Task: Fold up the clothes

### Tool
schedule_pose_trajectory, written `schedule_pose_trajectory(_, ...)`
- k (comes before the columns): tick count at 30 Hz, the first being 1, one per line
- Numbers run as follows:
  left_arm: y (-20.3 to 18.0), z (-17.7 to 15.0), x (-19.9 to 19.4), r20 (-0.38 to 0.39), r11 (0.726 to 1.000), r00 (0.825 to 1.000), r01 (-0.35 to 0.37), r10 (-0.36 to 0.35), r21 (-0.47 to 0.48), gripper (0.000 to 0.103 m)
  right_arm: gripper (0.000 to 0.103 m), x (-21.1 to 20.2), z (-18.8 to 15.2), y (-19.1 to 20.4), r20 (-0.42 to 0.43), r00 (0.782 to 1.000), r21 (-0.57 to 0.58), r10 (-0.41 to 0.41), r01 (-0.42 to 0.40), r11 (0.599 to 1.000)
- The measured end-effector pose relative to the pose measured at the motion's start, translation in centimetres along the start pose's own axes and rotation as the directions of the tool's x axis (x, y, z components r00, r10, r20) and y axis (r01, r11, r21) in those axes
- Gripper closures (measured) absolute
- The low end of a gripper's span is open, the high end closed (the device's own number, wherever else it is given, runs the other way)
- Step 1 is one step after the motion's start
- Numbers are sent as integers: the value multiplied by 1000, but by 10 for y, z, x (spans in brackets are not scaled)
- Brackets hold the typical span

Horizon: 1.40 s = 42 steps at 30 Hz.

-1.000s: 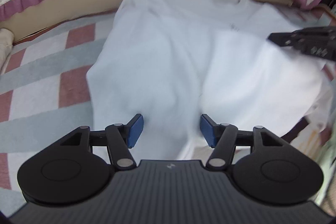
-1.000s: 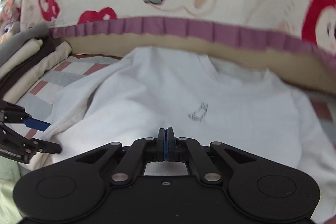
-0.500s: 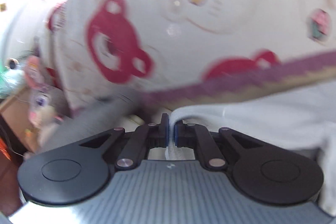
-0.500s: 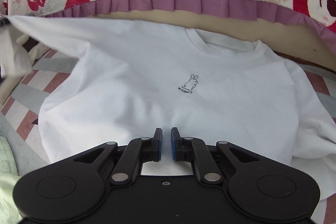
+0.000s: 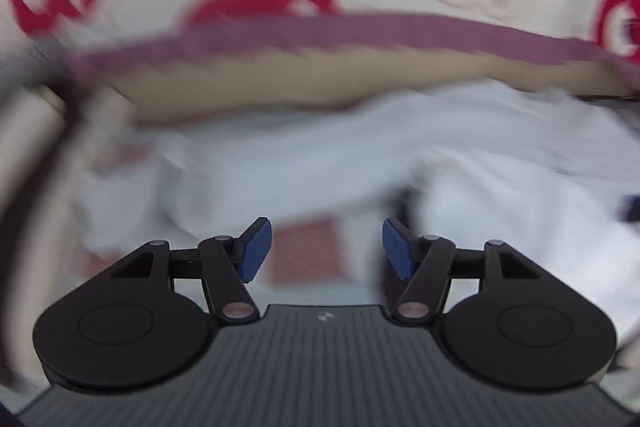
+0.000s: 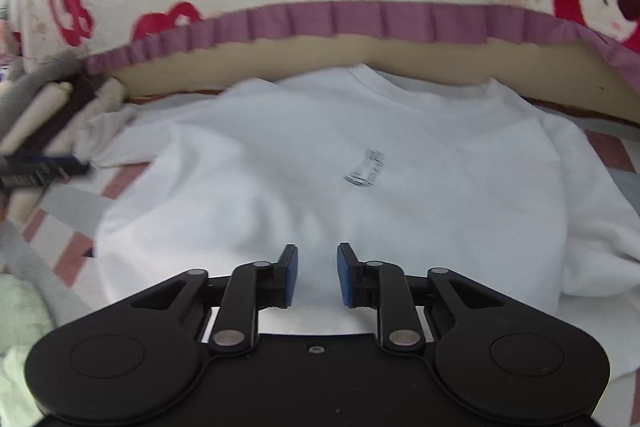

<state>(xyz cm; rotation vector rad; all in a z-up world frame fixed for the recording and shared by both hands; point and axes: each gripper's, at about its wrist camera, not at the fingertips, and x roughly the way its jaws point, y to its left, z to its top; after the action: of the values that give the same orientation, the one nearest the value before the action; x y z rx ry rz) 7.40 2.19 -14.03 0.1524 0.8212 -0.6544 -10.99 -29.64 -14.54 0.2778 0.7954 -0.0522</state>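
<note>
A white sweatshirt [image 6: 340,171] with a small dark chest print lies face up on the striped bed cover, collar toward the headboard. My right gripper [image 6: 317,275] is open and empty over its lower hem. My left gripper [image 5: 326,247] is open and empty above the striped cover, with the sweatshirt's left sleeve [image 5: 320,163] just beyond it; that view is blurred. The left gripper also shows in the right wrist view [image 6: 40,169], at the far left beside the sleeve.
A cartoon-print quilt with a purple frill [image 6: 340,19] and a tan headboard edge [image 6: 440,63] run along the back. Folded grey and cream clothes [image 6: 36,107] are stacked at the left. A pale green cloth [image 6: 20,311] lies at lower left.
My left gripper let go of the sleeve, opened wide and swung down toward the bed. My right gripper opened further. The sleeve now lies spread out to the left.
</note>
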Motion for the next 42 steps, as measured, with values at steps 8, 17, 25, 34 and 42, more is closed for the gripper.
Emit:
schedule_pose_trajectory(8, -23, -33, 28, -194, 983, 967, 148, -167, -106, 40, 48, -18, -35, 95, -84, 977, -431, 196, -213, 877)
schedule_pose_trajectory(17, 3, -28, 46, -65, 766, 878, 375, -475, -522, 89, 41, 11, -82, 127, -83, 995, -772, -61, -26, 635)
schedule_pose_trajectory(25, -23, 22, 40, 52, 837, 908, 405, -416, -369, 94, 100, 6, -20, 67, 72, 993, -516, -89, 114, 849)
schedule_pose_trajectory(34, -85, 31, 28, 86, 920, 920, 387, -381, -61, 46, 100, 20, 34, -66, 118, 980, 14, -162, 162, 987)
schedule_pose_trajectory(42, -126, 14, 37, 9, 949, 956, 290, -293, 123, 40, 98, 25, 70, -81, 6, 988, 334, -154, 144, 932)
